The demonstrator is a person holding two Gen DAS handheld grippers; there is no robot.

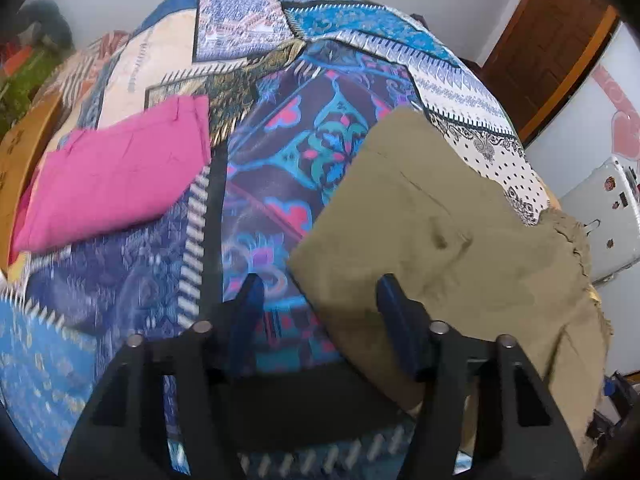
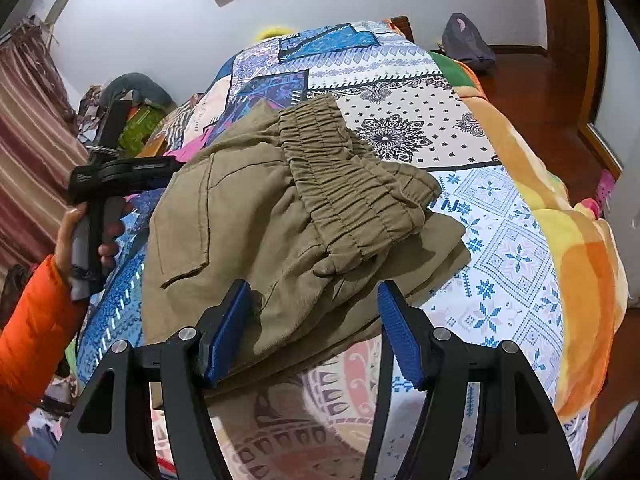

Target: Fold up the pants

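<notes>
Olive-khaki pants (image 2: 256,216) lie folded into a thick bundle on the patterned bedspread, elastic waistband (image 2: 340,184) on top. In the left wrist view the pants (image 1: 440,232) lie at right. My left gripper (image 1: 320,292) is open and empty, hovering at the pants' left edge; it also shows in the right wrist view (image 2: 120,172), held by a hand in an orange sleeve. My right gripper (image 2: 314,300) is open and empty, just above the near edge of the bundle.
A folded pink garment (image 1: 112,176) lies on the bedspread (image 1: 304,128) at left. A wooden bed edge (image 1: 20,160) is at far left. An orange blanket (image 2: 580,264) hangs on the bed's right side. A wooden door (image 1: 548,32) stands beyond.
</notes>
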